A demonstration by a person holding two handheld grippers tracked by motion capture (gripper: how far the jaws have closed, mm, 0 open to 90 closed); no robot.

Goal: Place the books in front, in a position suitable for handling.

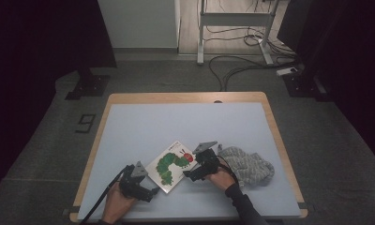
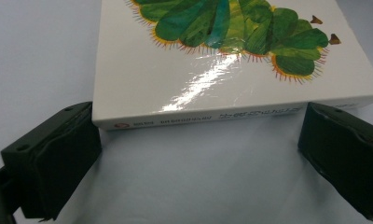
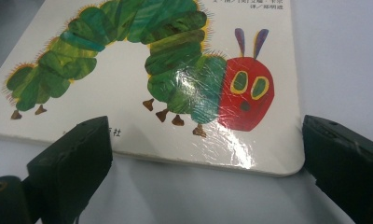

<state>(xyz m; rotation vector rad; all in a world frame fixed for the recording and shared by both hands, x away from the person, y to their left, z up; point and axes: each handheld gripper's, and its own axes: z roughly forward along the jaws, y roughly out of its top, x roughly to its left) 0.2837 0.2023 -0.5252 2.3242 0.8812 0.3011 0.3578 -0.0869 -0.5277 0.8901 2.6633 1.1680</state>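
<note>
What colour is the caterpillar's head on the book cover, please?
Red head, with yellow-green eyes; right gripper view.

A crumpled grey cloth (image 1: 247, 166) lies on the pale blue counter (image 1: 176, 122), towards its near right side. The counter has a wooden rim. Beyond it, on the grey floor (image 1: 143, 77), black cables (image 1: 237, 65) trail around the legs of a white metal frame (image 1: 232, 21). A black stand base (image 1: 87, 86) sits at the far left.
</note>
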